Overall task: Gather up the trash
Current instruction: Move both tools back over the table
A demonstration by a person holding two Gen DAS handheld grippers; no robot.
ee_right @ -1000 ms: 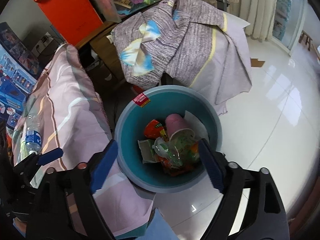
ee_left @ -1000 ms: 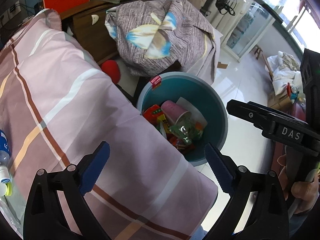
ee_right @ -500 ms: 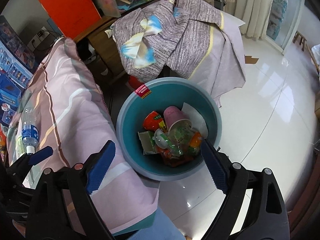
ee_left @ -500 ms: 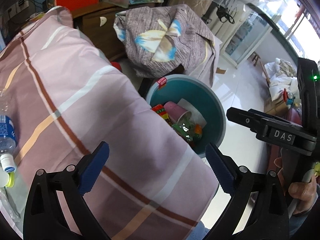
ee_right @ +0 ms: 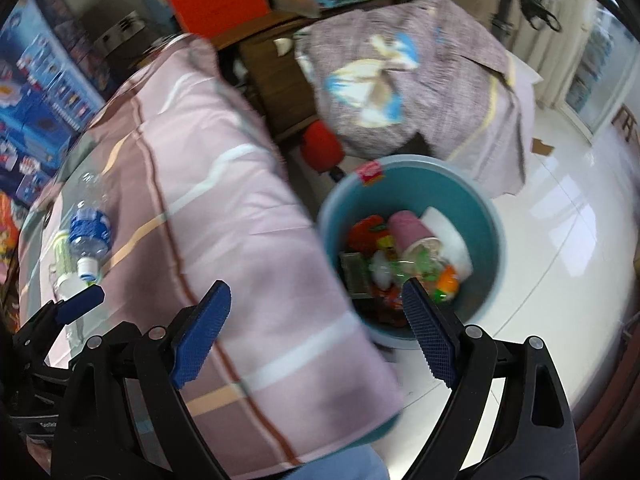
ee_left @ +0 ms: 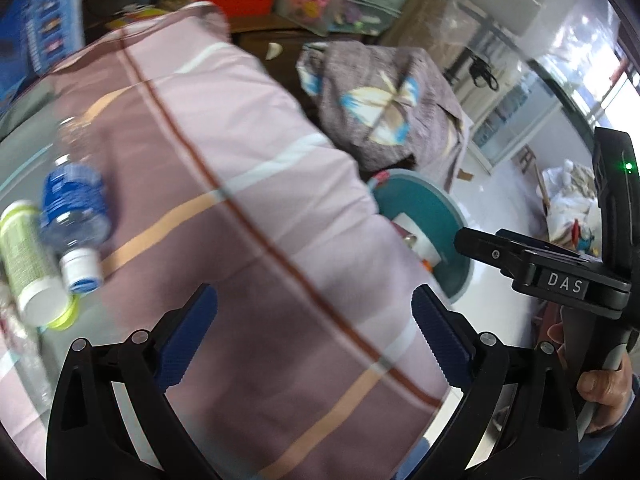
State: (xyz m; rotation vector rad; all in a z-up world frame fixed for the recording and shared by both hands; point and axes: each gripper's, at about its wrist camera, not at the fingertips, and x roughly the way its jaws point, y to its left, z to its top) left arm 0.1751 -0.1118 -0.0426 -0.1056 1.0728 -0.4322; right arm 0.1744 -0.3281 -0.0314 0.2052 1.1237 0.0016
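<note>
A teal trash bin (ee_right: 480, 208) stands on the floor beside the table, holding a pink cup (ee_right: 408, 228) and several wrappers; its rim shows in the left wrist view (ee_left: 448, 208). A clear water bottle with a blue label (ee_left: 74, 204) and a white-capped green-labelled bottle (ee_left: 24, 260) lie on the pink striped tablecloth (ee_left: 248, 184); the water bottle also shows in the right wrist view (ee_right: 90, 232). My left gripper (ee_left: 314, 336) is open and empty over the cloth. My right gripper (ee_right: 316, 332) is open and empty, above the table edge and bin.
A grey patterned cloth covers a piece of furniture (ee_right: 420, 64) behind the bin. A red object (ee_right: 320, 148) sits on the floor between them. Orange and blue boxes (ee_right: 36, 92) stand at the back left. White tiled floor (ee_right: 568, 232) lies to the right.
Both grippers have swung left, away from the bin and over the table. The bottles on the cloth have come into fuller view. Both stay open and empty.
</note>
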